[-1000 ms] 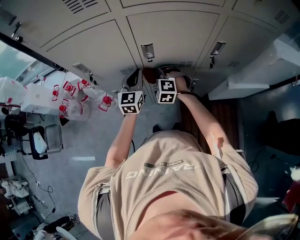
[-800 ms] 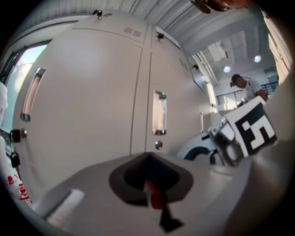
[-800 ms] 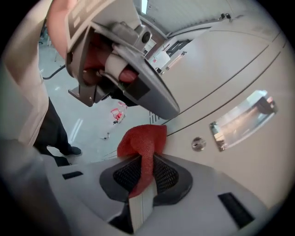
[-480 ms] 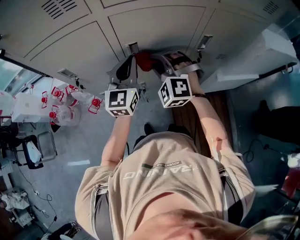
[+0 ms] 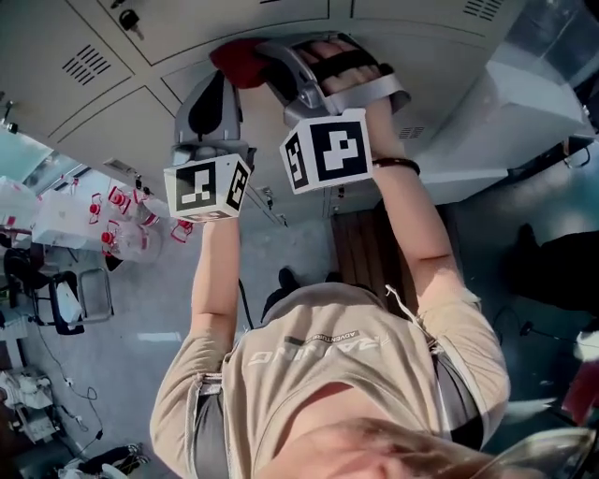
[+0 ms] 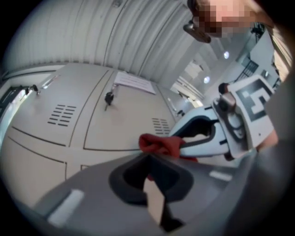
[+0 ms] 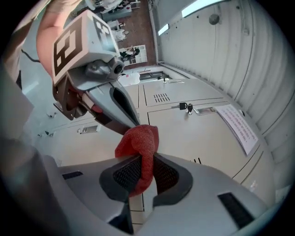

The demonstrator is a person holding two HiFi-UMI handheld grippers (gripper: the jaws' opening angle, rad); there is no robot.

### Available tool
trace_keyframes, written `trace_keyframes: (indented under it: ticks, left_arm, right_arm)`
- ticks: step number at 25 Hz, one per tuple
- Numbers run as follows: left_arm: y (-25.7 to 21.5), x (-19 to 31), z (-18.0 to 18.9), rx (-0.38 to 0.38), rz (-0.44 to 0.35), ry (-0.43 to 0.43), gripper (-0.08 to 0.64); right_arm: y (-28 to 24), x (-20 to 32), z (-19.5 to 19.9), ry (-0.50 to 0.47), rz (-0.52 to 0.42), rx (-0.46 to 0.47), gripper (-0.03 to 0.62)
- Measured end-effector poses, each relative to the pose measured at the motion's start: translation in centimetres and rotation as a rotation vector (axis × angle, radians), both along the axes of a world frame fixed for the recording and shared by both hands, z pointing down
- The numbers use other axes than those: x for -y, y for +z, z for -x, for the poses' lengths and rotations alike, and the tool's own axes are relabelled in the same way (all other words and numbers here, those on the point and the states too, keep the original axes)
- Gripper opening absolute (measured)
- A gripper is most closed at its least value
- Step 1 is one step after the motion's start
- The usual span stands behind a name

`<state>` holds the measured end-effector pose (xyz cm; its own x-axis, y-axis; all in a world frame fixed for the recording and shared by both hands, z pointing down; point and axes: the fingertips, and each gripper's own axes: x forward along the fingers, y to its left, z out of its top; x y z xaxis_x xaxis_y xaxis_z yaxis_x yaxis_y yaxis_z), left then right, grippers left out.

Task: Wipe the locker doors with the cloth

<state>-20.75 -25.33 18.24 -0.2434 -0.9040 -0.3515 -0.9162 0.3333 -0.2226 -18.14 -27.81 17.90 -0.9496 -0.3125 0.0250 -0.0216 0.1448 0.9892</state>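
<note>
A red cloth (image 5: 236, 58) is bunched against the beige locker doors (image 5: 281, 19), high up in the head view. My right gripper (image 5: 267, 58) is shut on it; in the right gripper view the cloth (image 7: 138, 140) hangs pinched between the dark pads of that gripper (image 7: 145, 159). My left gripper (image 5: 220, 77) comes in from the left, and its closed tips (image 7: 133, 120) meet the cloth's upper edge. In the left gripper view the cloth (image 6: 159, 144) sits right at the tips of the left gripper (image 6: 148, 159), whose jaws are drawn nearly together on its edge.
A key (image 7: 186, 107) hangs in one locker door's lock, beside a paper notice (image 7: 239, 124). Bottles with red caps (image 5: 122, 210) and a chair (image 5: 80, 290) stand on the floor at left. A white cabinet (image 5: 524, 103) juts out at right, with a wooden bench (image 5: 360, 243) below.
Both grippers have risen together with the red cloth up the locker fronts, closer to the head camera. The cloth stays pinched throughout.
</note>
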Motion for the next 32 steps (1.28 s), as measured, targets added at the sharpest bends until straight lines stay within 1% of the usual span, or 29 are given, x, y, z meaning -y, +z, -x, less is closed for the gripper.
trace_keyframes:
  ticks: [2, 4, 10, 15, 20, 21, 23, 25, 27, 29, 32]
  left_arm:
    - [-0.7, 0.3, 0.1, -0.001, -0.005, -0.023, 0.003]
    - [-0.8, 0.5, 0.4, 0.004, 0.010, -0.045, 0.003]
    - [2.3, 0.8, 2.0, -0.041, 0.079, -0.083, 0.003]
    - [3.4, 0.4, 2.9, -0.063, 0.090, -0.084, 0.004]
    - [4.1, 0.0, 4.0, -0.066, 0.110, -0.078, 0.003]
    - [4.6, -0.1, 4.2, -0.071, 0.116, -0.077, 0.003]
    - [5.9, -0.2, 4.4, -0.082, 0.126, -0.077, 0.003]
    - [8.0, -0.2, 4.6, -0.102, 0.143, -0.074, 0.003]
    - [11.0, -0.1, 4.9, -0.152, 0.170, -0.065, 0.003]
    - [13.7, -0.1, 5.1, -0.202, 0.188, -0.059, 0.003]
    - [16.9, -0.2, 5.2, -0.257, 0.213, -0.053, 0.003]
  right_arm:
    - [-0.4, 0.6, 0.3, 0.014, -0.039, -0.005, 0.049]
    - [0.0, 1.1, 0.8, 0.022, -0.044, -0.015, 0.049]
    - [5.1, 1.4, 2.7, -0.023, 0.050, -0.095, 0.049]
    - [11.0, 0.9, 3.6, -0.031, 0.102, -0.150, 0.049]
    - [16.3, 0.0, 4.7, -0.018, 0.123, -0.136, 0.049]
    - [17.7, -0.1, 4.8, -0.010, 0.122, -0.156, 0.049]
    - [21.1, -0.1, 4.8, 0.003, 0.130, -0.225, 0.049]
    - [24.4, 0.0, 4.9, 0.003, 0.161, -0.272, 0.049]
    - [27.6, 0.0, 5.0, 0.007, 0.178, -0.310, 0.049]
    - [31.1, 0.3, 4.8, 0.030, 0.171, -0.375, 0.049]
    - [36.3, 0.9, 4.4, 0.055, 0.192, -0.458, 0.049]
